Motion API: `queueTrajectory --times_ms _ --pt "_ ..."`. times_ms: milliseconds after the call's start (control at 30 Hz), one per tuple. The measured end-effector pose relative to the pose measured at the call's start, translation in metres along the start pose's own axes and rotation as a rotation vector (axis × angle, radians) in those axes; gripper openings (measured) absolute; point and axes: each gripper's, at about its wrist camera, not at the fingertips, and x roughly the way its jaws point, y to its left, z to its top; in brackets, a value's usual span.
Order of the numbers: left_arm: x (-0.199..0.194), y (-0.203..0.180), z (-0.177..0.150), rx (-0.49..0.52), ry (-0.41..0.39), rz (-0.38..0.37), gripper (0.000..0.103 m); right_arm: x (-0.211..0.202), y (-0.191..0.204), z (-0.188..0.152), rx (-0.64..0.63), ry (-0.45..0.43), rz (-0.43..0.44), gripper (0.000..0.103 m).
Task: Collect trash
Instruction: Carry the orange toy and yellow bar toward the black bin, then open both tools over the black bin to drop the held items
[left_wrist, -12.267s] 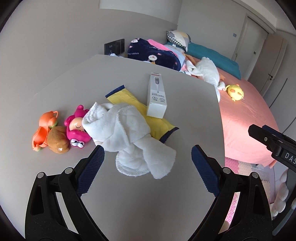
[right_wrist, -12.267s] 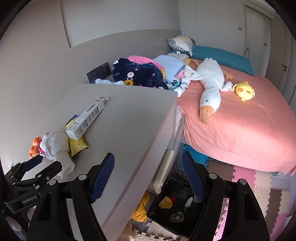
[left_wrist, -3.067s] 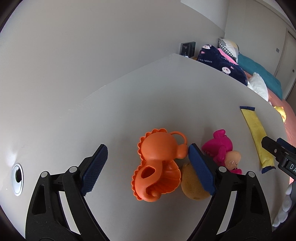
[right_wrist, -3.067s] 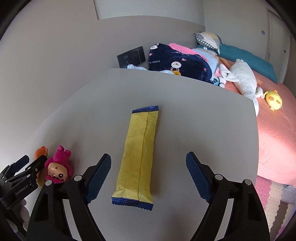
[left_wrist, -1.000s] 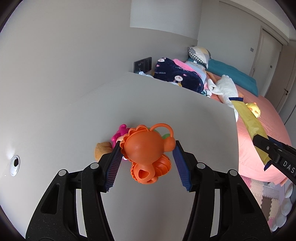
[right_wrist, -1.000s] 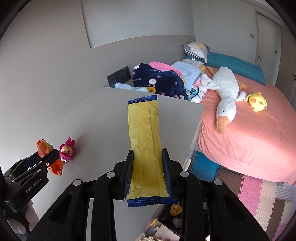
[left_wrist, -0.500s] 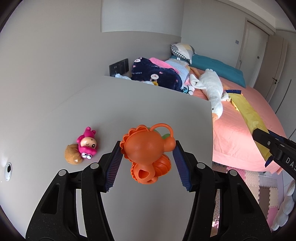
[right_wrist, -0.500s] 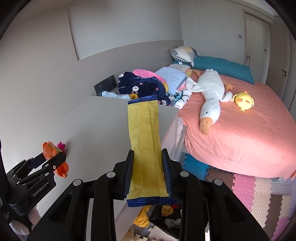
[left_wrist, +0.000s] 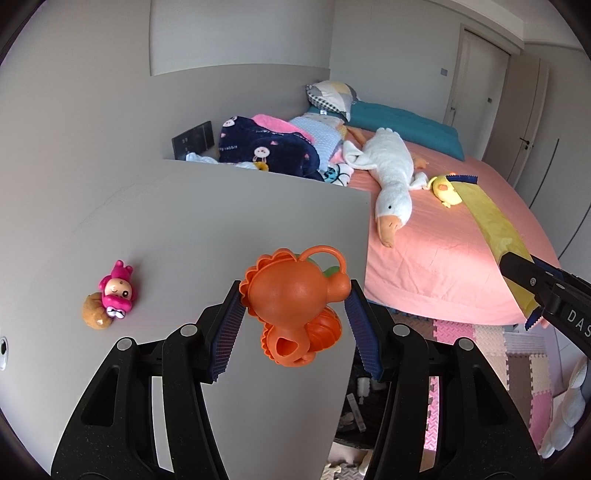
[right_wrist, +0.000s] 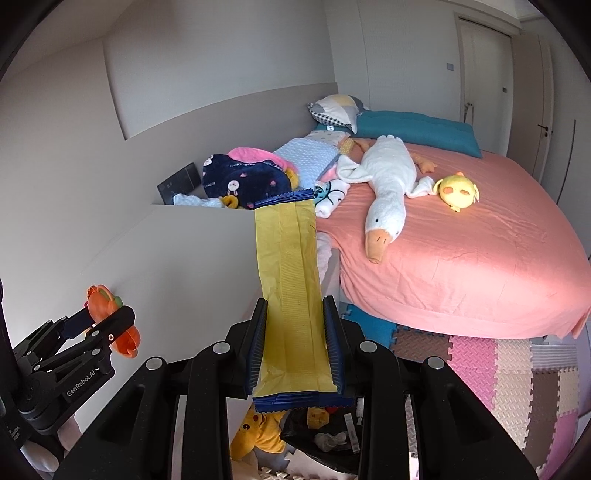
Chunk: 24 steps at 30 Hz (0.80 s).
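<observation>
Left gripper (left_wrist: 295, 317): clamping the orange plastic toy (left_wrist: 295, 306) between both pads, holding it lifted above the grey desk (left_wrist: 207, 221) near that desk's bed-side edge. Right gripper (right_wrist: 295, 347): pinching the yellow wrapper (right_wrist: 290, 280) by its lower end, the wrapper standing up and away past the desk's edge, above the black bin (right_wrist: 325, 435) of discarded items on the floor. Pink figure (left_wrist: 116, 291) and brown toy (left_wrist: 96, 315): lying touching each other near the desk's left edge. White goose plush (right_wrist: 386, 184): lying on the pink bed (right_wrist: 461, 258).
</observation>
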Motion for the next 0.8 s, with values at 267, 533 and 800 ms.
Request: queueTrajectory --times_ms 267,533,800 --pt "0.006 -0.037 -0.001 0.05 0.013 -0.048 0.054 -0.01 -0.036 -0.001 0.042 -0.012 -0.053 0.031" --pt "0.01 -0.066 -0.004 0.094 0.026 -0.087 0.054 -0.013 -0.064 -0.004 0.08 -0.011 -0.09 0.031" --pt "0.013 -0.097 -0.008 0.159 0.038 -0.131 0.054 -0.013 -0.091 -0.005 0.129 -0.012 -0.12 0.031"
